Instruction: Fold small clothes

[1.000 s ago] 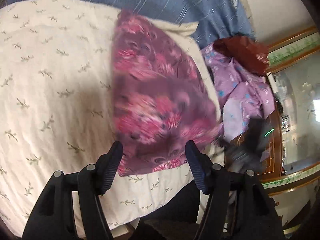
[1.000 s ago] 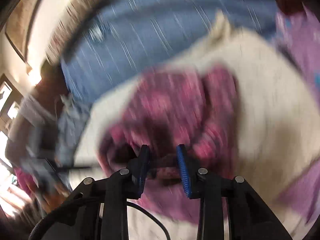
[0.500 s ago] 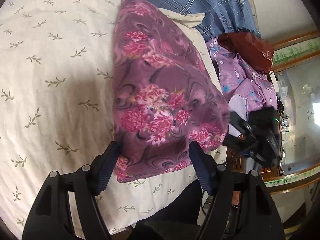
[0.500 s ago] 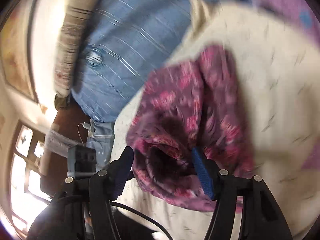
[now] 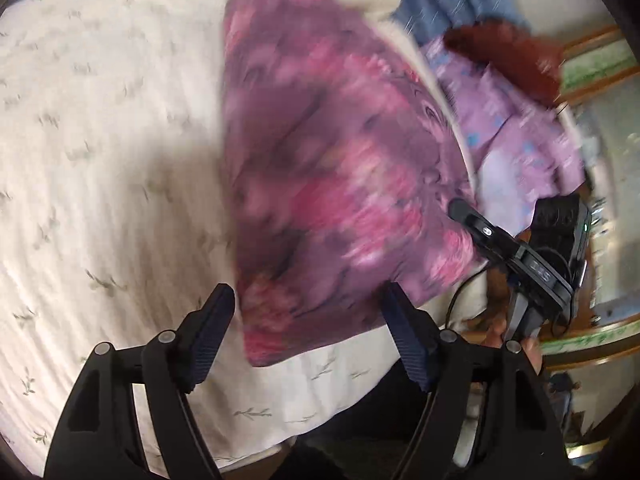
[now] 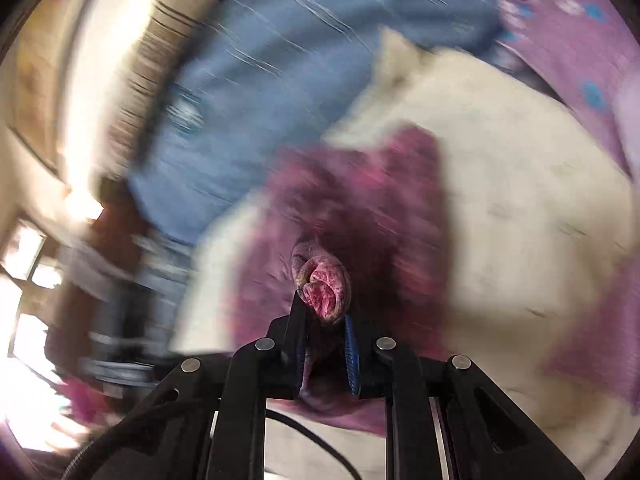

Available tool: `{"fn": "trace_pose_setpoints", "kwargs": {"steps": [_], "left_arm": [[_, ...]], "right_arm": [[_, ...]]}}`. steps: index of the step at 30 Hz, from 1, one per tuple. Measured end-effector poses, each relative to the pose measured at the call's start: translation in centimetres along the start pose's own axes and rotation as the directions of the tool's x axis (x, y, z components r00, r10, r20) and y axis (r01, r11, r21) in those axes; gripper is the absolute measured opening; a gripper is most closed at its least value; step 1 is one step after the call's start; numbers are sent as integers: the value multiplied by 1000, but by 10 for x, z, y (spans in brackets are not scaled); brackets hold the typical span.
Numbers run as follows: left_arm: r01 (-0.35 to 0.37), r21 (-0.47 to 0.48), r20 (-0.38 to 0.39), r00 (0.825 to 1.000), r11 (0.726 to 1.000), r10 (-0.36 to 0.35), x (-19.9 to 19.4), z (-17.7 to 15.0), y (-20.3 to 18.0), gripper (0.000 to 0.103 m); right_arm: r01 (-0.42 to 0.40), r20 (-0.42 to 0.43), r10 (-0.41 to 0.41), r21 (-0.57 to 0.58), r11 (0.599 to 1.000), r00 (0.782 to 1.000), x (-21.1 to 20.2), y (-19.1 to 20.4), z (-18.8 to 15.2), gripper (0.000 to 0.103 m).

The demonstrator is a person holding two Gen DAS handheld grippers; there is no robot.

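Note:
A purple floral garment [image 5: 336, 184] lies on a cream leaf-print sheet [image 5: 100, 152]. My left gripper [image 5: 308, 332] is open, its jaws straddling the garment's near corner without closing on it. My right gripper [image 6: 324, 320] is shut on a bunched edge of the same garment [image 6: 324, 292], at its right side; it also shows in the left wrist view [image 5: 508, 248]. Both views are motion-blurred.
A lilac flowered garment [image 5: 516, 140] and a dark red item [image 5: 508, 60] lie at the right of the sheet. A blue striped cover [image 6: 248, 92] lies beyond the sheet. Wooden furniture with glass [image 5: 600, 184] stands at the right.
My right gripper, open around the garment's edge half a second ago, has closed on it. The left gripper has stayed open near the near corner while the view shifted slightly.

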State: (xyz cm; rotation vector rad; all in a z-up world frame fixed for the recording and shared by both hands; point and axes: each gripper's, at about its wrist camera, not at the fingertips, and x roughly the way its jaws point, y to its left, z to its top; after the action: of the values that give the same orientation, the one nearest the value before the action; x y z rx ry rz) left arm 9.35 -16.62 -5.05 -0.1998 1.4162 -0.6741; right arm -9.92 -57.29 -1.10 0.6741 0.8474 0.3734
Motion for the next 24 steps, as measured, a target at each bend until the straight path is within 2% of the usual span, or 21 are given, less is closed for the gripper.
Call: {"fn": "trace_pose_setpoints", "kwargs": {"steps": [1,3,4,7,9,10,12,13,16,18,19,20,21,22,23,24], "left_arm": [[-5,-8,-40,999,1000,5,8,-3,2,75],[7,8,-46,999,1000,-7,7,-7,3,75],[8,44,-39,999,999,-6,1,-8,-1,75],[39,142,25,999,989,-43,-32,-6,-10,75],[59,166,75,995,984,-73,-52,2,-13,76],[49,167,107,992,985,-68,-61,13,-14,76],[21,143,136,990,989,-40,-67,34,-12,76],[7,121,146,989,993,-25,-65,51,-11,76],[-11,32,154,988,999,6,-51,85,2,76],[-6,-43,148,989,999,12,-37,107,15,76],[-15,-61,142,990,998,24,-32,109,18,76],[-32,-89,127,991,996,43,-21,116,23,76],[-34,-103,112,993,994,45,-13,119,25,76],[-23,-112,102,994,993,35,-7,120,26,76],[-9,-112,102,995,994,21,-3,120,26,76],[1,-105,108,994,994,10,-2,120,26,76]], "right_arm": [[31,-28,-31,2,1000,999,9,-8,-6,17],[6,-25,-4,42,999,1000,11,-16,-13,18],[-12,-23,13,50,999,1000,7,-14,-11,24],[-14,-22,15,33,999,1000,-6,-3,3,36],[-67,43,66,39,997,997,-24,-1,21,43],[-89,73,85,50,995,994,-24,-6,26,52],[-129,134,117,88,988,984,-38,-19,39,55],[-146,132,133,96,985,982,-31,-20,48,55],[-145,81,136,132,981,987,15,-21,71,54],[-104,38,100,137,985,994,47,-19,86,54],[-49,20,47,122,991,999,61,-19,90,54],[6,4,-6,107,994,1000,75,-18,97,48],[13,-28,-11,91,996,1000,93,-15,101,36],[-13,-54,17,75,997,998,97,-12,103,5],[-22,-74,25,42,999,997,102,-4,106,5],[-5,-36,5,-16,1000,999,97,7,114,5]]}}
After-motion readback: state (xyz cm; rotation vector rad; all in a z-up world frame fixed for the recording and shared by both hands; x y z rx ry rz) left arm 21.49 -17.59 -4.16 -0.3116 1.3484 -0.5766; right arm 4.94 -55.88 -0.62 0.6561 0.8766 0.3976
